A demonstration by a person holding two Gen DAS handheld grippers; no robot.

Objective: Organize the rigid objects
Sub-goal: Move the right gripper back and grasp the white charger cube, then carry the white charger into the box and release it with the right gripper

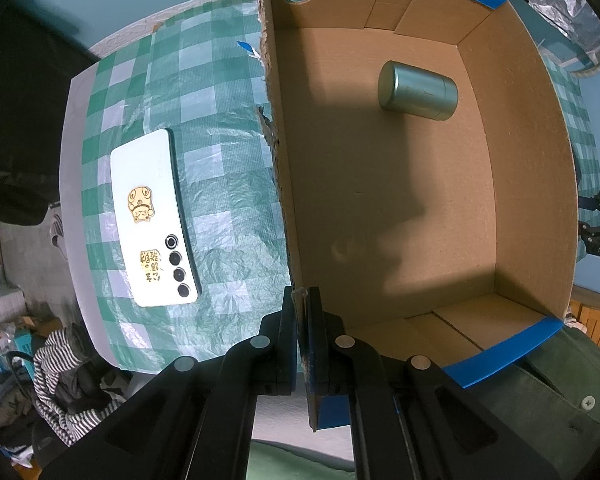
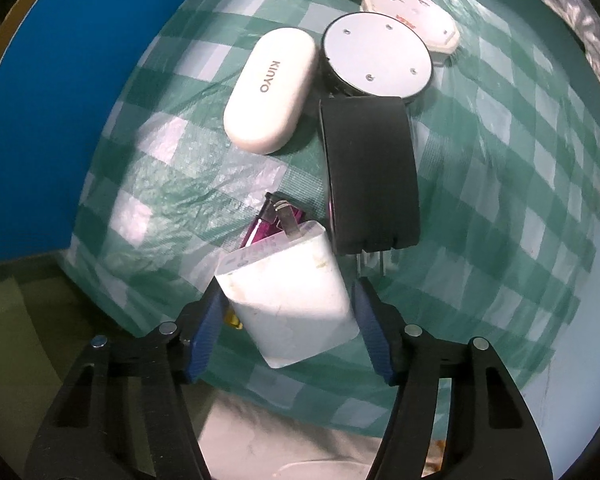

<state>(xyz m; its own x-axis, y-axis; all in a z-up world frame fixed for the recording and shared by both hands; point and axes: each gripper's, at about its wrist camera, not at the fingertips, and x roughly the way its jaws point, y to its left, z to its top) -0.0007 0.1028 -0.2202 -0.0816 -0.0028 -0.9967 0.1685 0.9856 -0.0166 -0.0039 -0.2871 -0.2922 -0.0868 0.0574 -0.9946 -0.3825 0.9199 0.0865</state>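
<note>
Green-checked cloth covers the surface, with a cardboard box (image 1: 500, 184) steadied for sorting.

Left gripper (image 1: 305, 312) has its fingers pinched narrow on the box's near wall; a green tin (image 1: 418, 90) lies inside at 1 o'clock, a phone (image 1: 154, 216) outside at 10. Right gripper (image 2: 288, 312) straddles a white charger (image 2: 290, 292), fingers wide and seemingly not yet touching, its long axis running 11 to 5, prongs away. A black adapter (image 2: 370, 176) crowds the 1 o'clock side; open cloth lies at 10.

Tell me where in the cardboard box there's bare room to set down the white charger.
Most of the cardboard box floor is bare; only a green tin lies near the far wall. The near half is free. Outside, the cloth around the black adapter and white case is crowded.
</note>
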